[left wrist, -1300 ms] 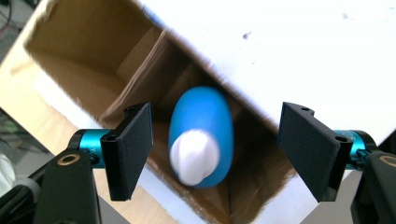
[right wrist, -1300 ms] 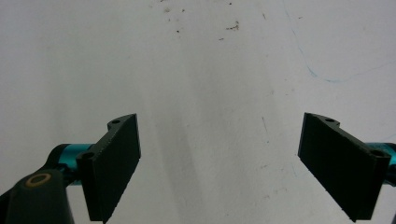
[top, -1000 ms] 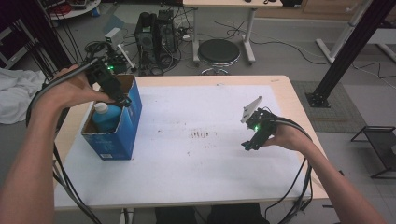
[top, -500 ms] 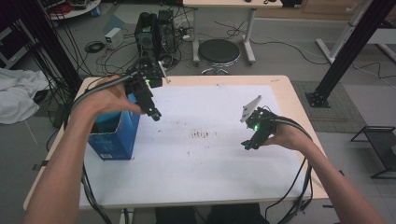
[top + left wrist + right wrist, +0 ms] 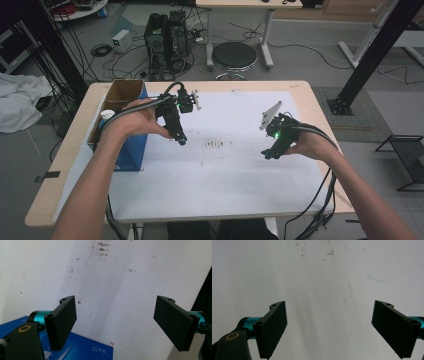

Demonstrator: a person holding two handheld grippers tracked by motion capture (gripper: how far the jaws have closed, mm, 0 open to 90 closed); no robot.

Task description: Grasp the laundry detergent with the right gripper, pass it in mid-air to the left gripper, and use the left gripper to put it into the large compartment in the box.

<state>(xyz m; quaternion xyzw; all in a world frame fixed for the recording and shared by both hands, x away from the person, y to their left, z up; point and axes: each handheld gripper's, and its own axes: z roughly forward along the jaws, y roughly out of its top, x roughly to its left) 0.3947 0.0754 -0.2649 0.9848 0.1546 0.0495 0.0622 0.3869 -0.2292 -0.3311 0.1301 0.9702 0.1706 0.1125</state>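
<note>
A blue cardboard box (image 5: 126, 150) stands open at the table's left edge, and a white bottle cap (image 5: 106, 115) shows inside it. My left gripper (image 5: 181, 141) hangs just right of the box over the white sheet (image 5: 225, 175), pointing down. In the left gripper view its jaws (image 5: 115, 312) stand wide apart with nothing between them; they have just been opening. A corner of the blue box (image 5: 82, 347) lies below them. My right gripper (image 5: 267, 153) rests low over the sheet at the right. Its jaws (image 5: 329, 322) are open and empty.
The wooden table (image 5: 65, 160) carries the stained white sheet. Dark smudges (image 5: 214, 144) mark its middle. Cables trail from both grippers off the front edge. A stool (image 5: 235, 54), computer cases and a black frame post (image 5: 370, 55) stand on the floor beyond.
My left gripper has moved from above the blue box to the right and down, over the white sheet. The bottle stays in the box. The right gripper has not moved.
</note>
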